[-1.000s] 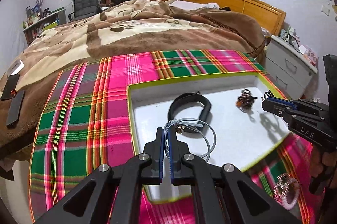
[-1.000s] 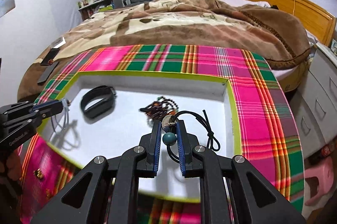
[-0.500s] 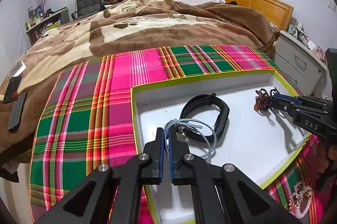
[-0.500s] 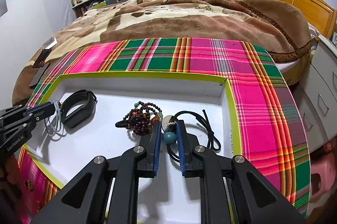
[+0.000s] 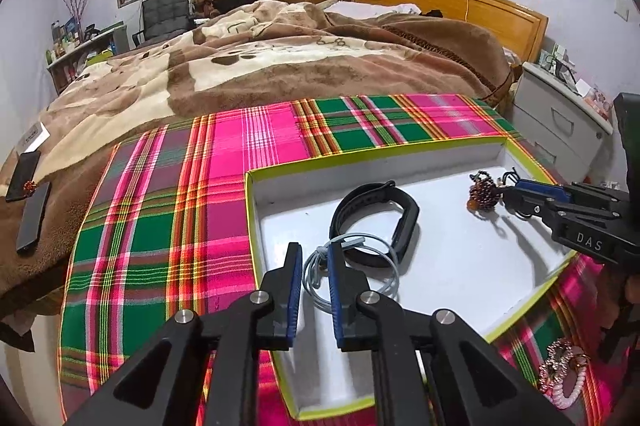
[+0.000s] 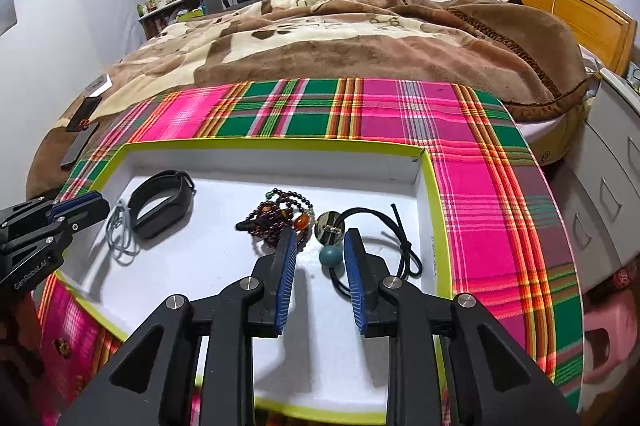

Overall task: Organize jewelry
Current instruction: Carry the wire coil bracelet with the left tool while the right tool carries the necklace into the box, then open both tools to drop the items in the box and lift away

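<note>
A white tray with a lime rim (image 5: 528, 300) (image 6: 434, 202) lies on a plaid cloth. In it are a black wristband (image 5: 376, 222) (image 6: 162, 204), a grey cord loop (image 5: 352, 272) (image 6: 120, 230), a dark red bead bracelet (image 5: 484, 192) (image 6: 276, 216) and a black cord necklace with a teal bead (image 6: 331, 256). My left gripper (image 5: 314, 258) is open, its fingers either side of the grey cord, which rests on the tray floor. My right gripper (image 6: 320, 246) is open around the teal bead, which rests on the tray floor.
A pink and gold beaded bracelet (image 5: 562, 376) lies on the plaid cloth (image 5: 160, 226) right of the tray. A small gold item (image 6: 62, 346) lies on the cloth left of the tray. Two phones (image 5: 30, 202) lie on the brown blanket. A white nightstand (image 5: 560, 134) stands to the right.
Both grippers have opened and let go: the left released the grey cord, the right released the teal-bead necklace. Both items now rest in the tray.
</note>
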Available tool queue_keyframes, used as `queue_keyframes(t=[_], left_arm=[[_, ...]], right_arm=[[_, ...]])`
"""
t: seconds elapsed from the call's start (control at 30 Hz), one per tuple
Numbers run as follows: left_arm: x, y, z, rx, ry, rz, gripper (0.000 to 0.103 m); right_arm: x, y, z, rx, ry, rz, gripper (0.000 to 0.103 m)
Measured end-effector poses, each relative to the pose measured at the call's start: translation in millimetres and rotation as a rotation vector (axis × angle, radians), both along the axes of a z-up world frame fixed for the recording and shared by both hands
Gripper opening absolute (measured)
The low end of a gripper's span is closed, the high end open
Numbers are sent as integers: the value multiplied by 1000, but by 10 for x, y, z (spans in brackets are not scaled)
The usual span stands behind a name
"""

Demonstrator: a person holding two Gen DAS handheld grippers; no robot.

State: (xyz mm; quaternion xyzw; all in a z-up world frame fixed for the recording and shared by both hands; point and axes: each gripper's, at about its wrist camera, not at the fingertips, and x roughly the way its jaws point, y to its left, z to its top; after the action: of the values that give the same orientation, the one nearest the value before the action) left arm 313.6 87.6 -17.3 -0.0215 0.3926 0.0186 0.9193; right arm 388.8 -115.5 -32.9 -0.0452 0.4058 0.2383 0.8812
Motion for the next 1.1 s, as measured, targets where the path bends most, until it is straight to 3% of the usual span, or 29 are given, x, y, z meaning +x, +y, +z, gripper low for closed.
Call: queue_keyframes(t=[0.27,0.6,1.1], left_arm=[[-261,-6,165,-12,-45,17,12],[-902,-241,441,20,-134,10,12],[-1745,-560,500,26,-173,10,12]], right_arm=[[-277,-75,162,37,-34,3,26],[-939,-229,416,83,-108,17,27],[-1955,-447,489,113,-168,33,27]])
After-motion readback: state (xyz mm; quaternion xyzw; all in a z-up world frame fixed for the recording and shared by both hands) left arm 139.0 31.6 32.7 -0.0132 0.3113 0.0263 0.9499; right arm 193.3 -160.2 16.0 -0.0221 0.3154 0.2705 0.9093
